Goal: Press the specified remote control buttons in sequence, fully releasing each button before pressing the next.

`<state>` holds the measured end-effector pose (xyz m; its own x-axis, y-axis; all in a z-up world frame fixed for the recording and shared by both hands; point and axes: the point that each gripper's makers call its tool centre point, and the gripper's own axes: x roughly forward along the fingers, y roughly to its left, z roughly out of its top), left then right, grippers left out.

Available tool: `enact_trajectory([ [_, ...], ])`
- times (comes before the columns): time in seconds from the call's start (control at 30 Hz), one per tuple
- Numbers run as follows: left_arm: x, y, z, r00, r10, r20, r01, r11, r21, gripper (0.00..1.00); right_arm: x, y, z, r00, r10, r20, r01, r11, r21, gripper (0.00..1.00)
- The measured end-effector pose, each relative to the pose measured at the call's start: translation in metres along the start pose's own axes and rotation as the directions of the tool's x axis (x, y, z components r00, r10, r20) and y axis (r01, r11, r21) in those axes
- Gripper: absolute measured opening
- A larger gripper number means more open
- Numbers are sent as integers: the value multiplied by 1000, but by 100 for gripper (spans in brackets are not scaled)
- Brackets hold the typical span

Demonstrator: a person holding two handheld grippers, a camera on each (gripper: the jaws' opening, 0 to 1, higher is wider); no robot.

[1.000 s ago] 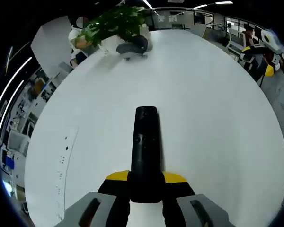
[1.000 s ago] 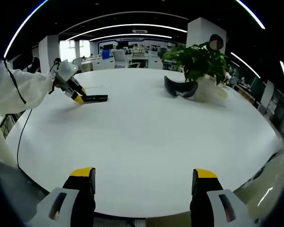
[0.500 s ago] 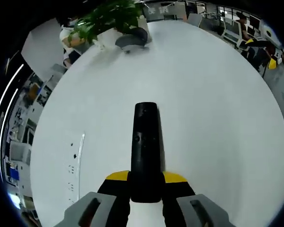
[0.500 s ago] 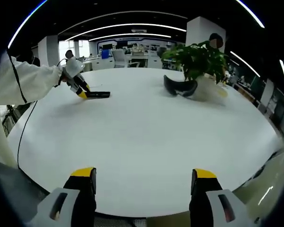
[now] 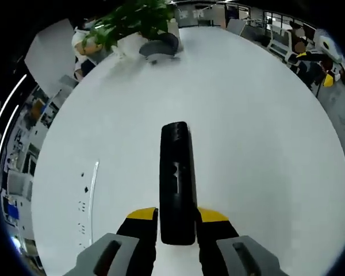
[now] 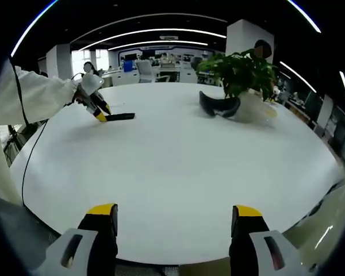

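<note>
A long black remote control points away from me over the white round table. My left gripper is shut on the remote's near end, its yellow-tipped jaws pressed to both sides. In the right gripper view, that left gripper is at the table's far left, held by a person in a white sleeve, with the remote lying low over the tabletop. My right gripper hangs open at the table's near edge with nothing between its jaws.
A potted green plant and a dark curved object stand at the far side of the table; the same dark object and the plant lie beyond the remote. A thin white marked strip lies left of the remote.
The remote in my left gripper has tipped, its top face and near end now showing more. In the right gripper view it has moved slightly right. My right gripper stays still and open.
</note>
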<state>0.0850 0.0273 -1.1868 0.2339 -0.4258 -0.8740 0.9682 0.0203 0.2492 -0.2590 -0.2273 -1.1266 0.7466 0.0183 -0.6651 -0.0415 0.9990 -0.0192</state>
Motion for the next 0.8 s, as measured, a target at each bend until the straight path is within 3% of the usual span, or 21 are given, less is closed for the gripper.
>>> enact_trajectory([
  [0.13, -2, 6, -2, 996, 76, -51, -79, 995, -58, 39, -1, 0, 2, 1000, -1, 8, 1, 1000, -2, 81],
  [0.17, -3, 7, -4, 992, 95, -80, -104, 988, -118, 40, -1, 0, 2, 1000, -1, 9, 1, 1000, -3, 81],
  [0.23, -4, 10, -5, 988, 117, -105, -132, 979, -158, 44, -1, 0, 2, 1000, -2, 12, 2, 1000, -6, 82],
  [0.3, -6, 14, -6, 984, 142, -106, -158, 974, -161, 50, -2, 0, 3, 1000, -5, 17, 5, 1000, -6, 82],
  [0.37, -8, 19, -8, 978, 180, -102, -200, 952, -231, 55, -2, -1, 3, 1000, -8, 18, 8, 1000, -2, 82],
  [0.4, -9, 18, -10, 977, 189, -96, -209, 932, -297, 56, -1, -1, 2, 1000, -7, 16, 7, 1000, -1, 82],
  [0.5, -15, 24, -17, 962, 255, -97, -273, 890, -366, 65, -2, 0, 3, 1000, -7, 20, 7, 1000, -8, 82],
  [0.6, -19, 20, -25, 958, 266, -106, -284, 838, -466, 69, -2, -1, 4, 1000, -6, 25, 6, 1000, -1, 82],
  [0.63, -19, 15, -27, 962, 254, -99, -267, 808, -525, 71, -3, -1, 4, 1000, -7, 27, 7, 1000, 2, 82],
  [0.67, -19, 12, -28, 966, 240, -92, -249, 790, -560, 72, -3, -1, 4, 1000, -6, 29, 6, 1000, 4, 82],
  [0.7, -18, 10, -31, 968, 237, -84, -238, 756, -610, 74, -3, -1, 5, 1000, -5, 31, 5, 1000, 4, 82],
  [0.8, -21, 2, -31, 967, 249, -47, -212, 695, -687, 79, -2, 0, 5, 1000, -1, 27, 1, 1000, -4, 82],
])
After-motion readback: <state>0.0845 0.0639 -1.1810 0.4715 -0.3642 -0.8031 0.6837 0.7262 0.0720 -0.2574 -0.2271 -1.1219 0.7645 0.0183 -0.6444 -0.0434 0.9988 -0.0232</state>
